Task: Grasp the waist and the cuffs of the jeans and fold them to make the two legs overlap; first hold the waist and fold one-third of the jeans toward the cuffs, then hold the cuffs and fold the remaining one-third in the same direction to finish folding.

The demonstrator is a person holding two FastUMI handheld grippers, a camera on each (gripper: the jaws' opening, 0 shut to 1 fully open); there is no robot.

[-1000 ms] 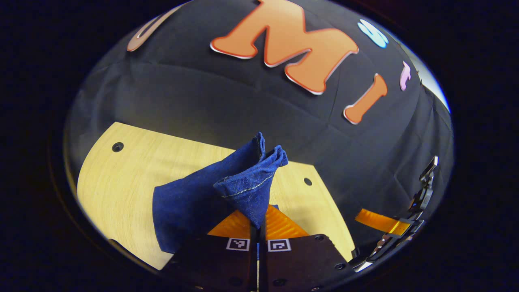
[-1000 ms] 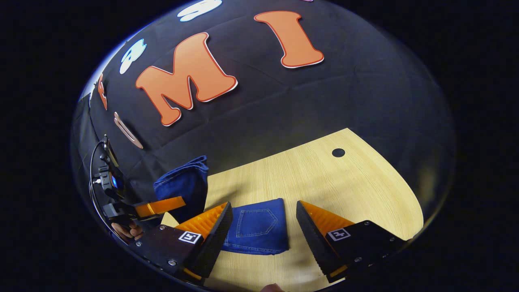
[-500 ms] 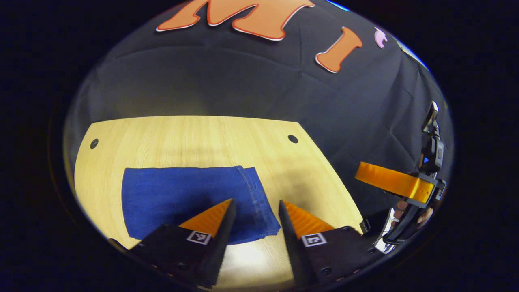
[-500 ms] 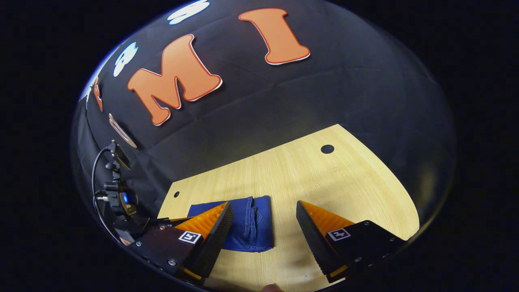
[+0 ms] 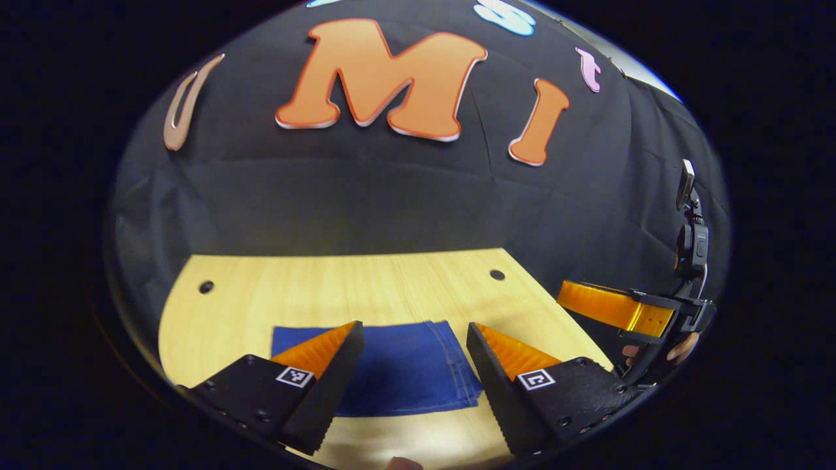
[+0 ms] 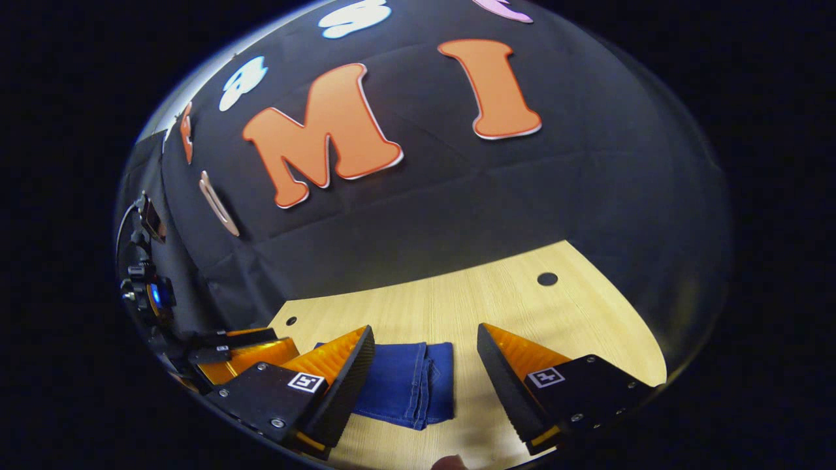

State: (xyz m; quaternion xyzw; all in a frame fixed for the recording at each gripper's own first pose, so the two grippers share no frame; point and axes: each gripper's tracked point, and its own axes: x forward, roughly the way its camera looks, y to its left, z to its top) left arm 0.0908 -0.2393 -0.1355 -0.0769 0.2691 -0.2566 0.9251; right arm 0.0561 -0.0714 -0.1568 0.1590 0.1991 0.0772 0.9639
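Worktop (image 5: 392, 287): pale wood, black cloth wall behind.
Left gripper (image 5: 415, 339): released, fingers spread, above the jeans.
Right gripper (image 6: 424, 343): released, holding nothing.
Jeans (image 5: 405, 369): folded flat, long axis crosswise in the left gripper view.
Right gripper view: layered fold edges (image 6: 424, 385).
Left gripper view: smooth top panel.

Dim booth, bright glare on the table (image 5: 392, 450) near edge, sharp focus, fisheye-bent edges
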